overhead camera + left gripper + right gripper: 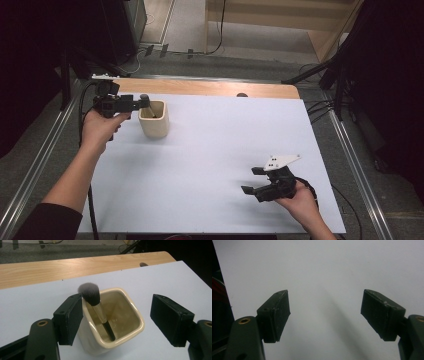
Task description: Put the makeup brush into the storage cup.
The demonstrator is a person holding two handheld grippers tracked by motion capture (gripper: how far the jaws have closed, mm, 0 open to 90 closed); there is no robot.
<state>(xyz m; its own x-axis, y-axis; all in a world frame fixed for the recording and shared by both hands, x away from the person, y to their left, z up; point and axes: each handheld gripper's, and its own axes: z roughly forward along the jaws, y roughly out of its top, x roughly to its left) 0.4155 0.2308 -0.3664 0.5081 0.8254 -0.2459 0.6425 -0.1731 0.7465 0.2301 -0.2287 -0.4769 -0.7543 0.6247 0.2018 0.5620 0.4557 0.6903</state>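
The left claw (pixel 116 320) is held released around a cream cup (pixel 125 337), the makeup brush (pixel 96 306) left standing inside; the right claw (pixel 255 181) is rested released on the worktop (pixel 215 165).

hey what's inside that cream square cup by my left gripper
A makeup brush with grey bristles, a gold ferrule and a black handle leans inside the glossy cream square ceramic cup. Its bristle head sticks out above the rim. The near wall hides the handle's tip and most of the cup's floor.

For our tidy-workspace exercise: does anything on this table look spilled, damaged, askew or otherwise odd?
Nothing looks spilled or damaged. The makeup brush leans in the cream cup, bristles up against one corner, as brushes normally rest. The cup stands upright on the white table.
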